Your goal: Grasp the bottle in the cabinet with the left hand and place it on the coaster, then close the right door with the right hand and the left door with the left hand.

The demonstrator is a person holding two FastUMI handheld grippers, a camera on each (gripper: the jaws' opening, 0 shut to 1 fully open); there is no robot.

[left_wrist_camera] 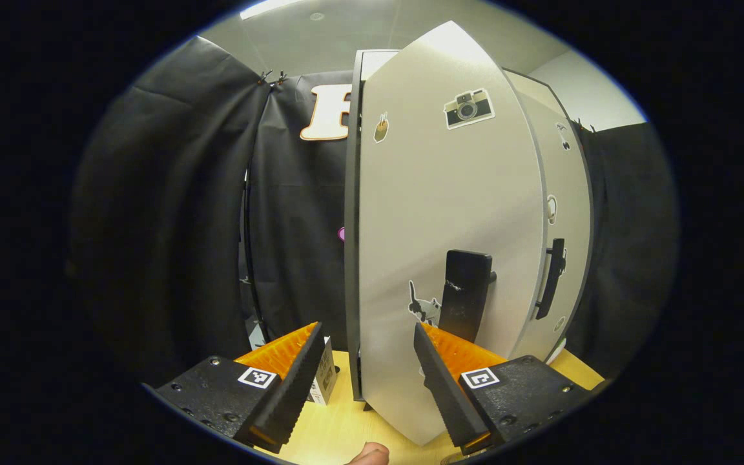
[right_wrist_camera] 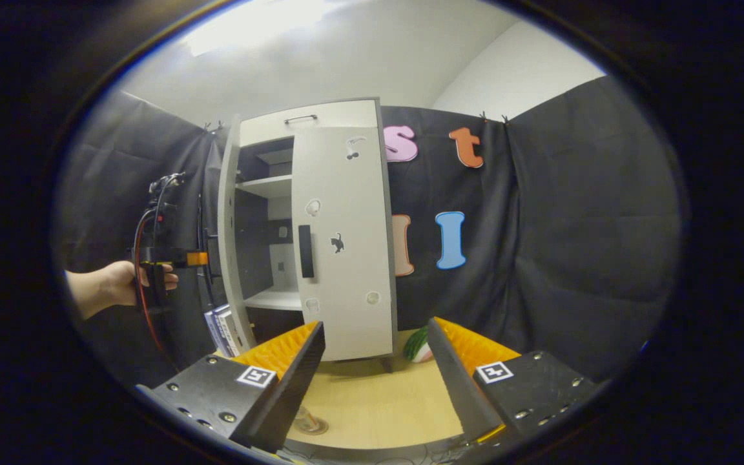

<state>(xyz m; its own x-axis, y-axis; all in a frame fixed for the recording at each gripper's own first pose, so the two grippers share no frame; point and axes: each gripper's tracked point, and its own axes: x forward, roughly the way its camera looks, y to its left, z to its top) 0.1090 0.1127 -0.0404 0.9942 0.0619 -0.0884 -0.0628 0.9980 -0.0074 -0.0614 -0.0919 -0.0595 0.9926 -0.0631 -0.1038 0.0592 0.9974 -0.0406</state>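
left gripper (left_wrist_camera: 365,374): fingers spread, empty, facing left door (left_wrist_camera: 449,258) at 12 o'clock | right door (right_wrist_camera: 346,245): looks shut | right gripper (right_wrist_camera: 375,381): fingers spread, empty | bottle: cannot tell where | step: closing left door; next, push it flush.

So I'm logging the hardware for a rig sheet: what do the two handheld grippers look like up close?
The left gripper and the right gripper each have two wedge-shaped fingers with ribbed inner faces, on black bolted blocks that each carry a small square black-and-white marker. In the right gripper view, the left gripper shows farther off, held by a bare hand, with red and black cables looping off it.
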